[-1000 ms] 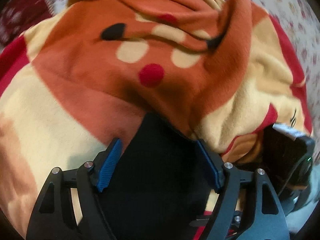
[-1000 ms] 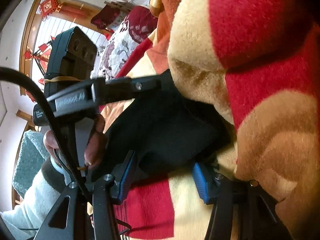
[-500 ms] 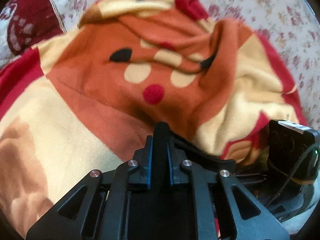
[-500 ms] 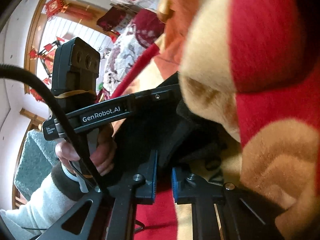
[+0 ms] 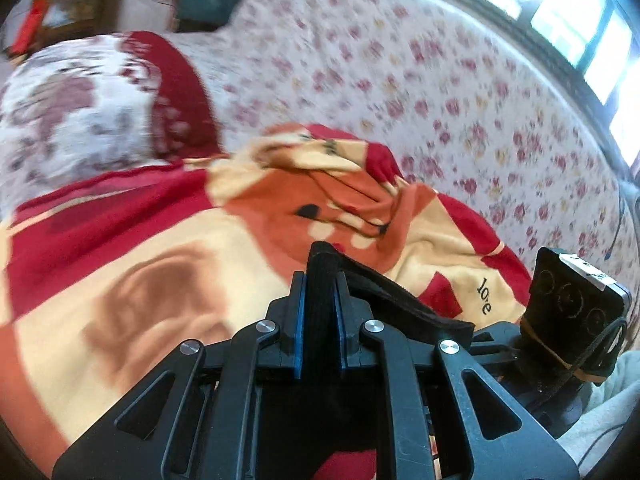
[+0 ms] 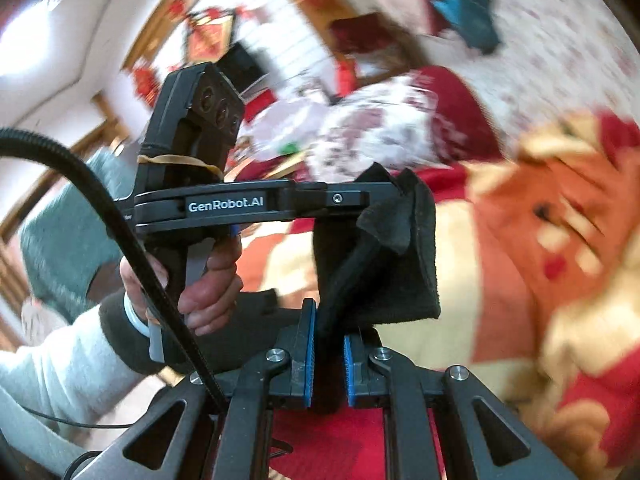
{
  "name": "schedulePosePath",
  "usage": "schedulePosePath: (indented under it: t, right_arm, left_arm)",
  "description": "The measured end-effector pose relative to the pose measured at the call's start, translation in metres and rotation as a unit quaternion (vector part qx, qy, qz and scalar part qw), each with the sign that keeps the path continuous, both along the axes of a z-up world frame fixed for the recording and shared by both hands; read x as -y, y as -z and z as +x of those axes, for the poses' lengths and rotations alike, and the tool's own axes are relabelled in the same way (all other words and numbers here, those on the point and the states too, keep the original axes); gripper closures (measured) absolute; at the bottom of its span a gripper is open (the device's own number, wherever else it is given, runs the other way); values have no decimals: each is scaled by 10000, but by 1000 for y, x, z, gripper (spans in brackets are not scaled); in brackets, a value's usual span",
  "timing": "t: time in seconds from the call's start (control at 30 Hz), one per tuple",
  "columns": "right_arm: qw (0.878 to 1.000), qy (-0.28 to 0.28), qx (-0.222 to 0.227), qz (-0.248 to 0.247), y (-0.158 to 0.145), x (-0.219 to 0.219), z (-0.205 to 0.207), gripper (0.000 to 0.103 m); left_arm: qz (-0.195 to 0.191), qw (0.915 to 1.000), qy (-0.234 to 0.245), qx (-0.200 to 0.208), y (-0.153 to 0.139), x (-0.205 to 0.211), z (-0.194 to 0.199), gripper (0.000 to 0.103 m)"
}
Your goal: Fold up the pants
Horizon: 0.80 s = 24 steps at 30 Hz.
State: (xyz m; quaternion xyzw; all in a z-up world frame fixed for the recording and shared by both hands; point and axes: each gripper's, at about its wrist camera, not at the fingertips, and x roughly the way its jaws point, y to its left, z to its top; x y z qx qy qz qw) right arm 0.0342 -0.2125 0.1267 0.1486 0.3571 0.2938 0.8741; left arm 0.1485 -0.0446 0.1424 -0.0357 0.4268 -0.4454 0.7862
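The step in hand looks like the lift at the start of a fold: both claws are clamped on the black pants [image 6: 376, 264], which hang between them above the fleece blanket [image 5: 168, 264] on the bed [image 5: 440, 80]. The left claw [image 5: 319, 304] has its blue pads pressed together on an upright fold of the dark cloth, and a band of it runs off to the right toward the other tool. The right claw [image 6: 329, 354] pinches a narrow rolled edge, with the rest of the cloth bunched just above it against the left tool's finger. Next, I judge, the cloth must be drawn taut and laid flat on the blanket, with both grips kept. Counted: one pair of pants, two claws, one blanket, one patterned pillow [image 5: 80, 112].
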Motion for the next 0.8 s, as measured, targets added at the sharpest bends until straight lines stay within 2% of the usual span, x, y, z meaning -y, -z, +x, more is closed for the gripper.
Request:
schedulePosePath:
  t: [0.13,0.23,0.33,0.4,0.43,0.47,0.5,0.53,0.57,0.63,0.73,0.8]
  right_arm:
    - [9973,-678,72,-274,-3,-58,2,92]
    - [9921,-1125,-29,-547,14,-99,-1,92]
    - [9870,-1408,-404,-656,45,-138,4,85]
    - [9801,-1607,-976,-636,71,-161,11,75]
    - [9762,-1710,-1203,-573,80,-168,12,74]
    - [9730,-1845,-1311,-450,83,-172,11,74]
    - [9699,-1994,-1366,-298,84,-173,8,74]
    - [9685,-2079,-1355,-206,82,-171,5,74]
    - [9684,-2106,-1329,-153,78,-169,4,74]
    - [9719,-2046,-1165,60,65,-153,1,74]
    - [9829,-1557,-939,304,46,-114,3,73]
    - [9879,-1178,-930,393,43,-84,6,61]
  left_arm:
    - [-61,9988,-479,-102,11,-56,-16,92]
    - [63,9942,-1010,-376,34,-108,-25,92]
    - [140,9848,-1602,-654,53,-151,-29,92]
    - [96,9767,-2003,-762,60,-186,-37,92]
    - [66,9746,-2101,-770,60,-193,-40,89]
    - [22,9720,-2216,-785,60,-205,-44,76]
    - [-63,9698,-2297,-820,59,-214,-50,68]
    - [-134,9682,-2350,-851,57,-220,-54,52]
    - [-209,9667,-2400,-862,55,-224,-59,44]
    - [-251,9660,-2439,-814,51,-227,-70,41]
    - [107,9653,-2510,-709,48,-215,-86,41]
    - [281,9647,-2502,-776,51,-202,-91,41]
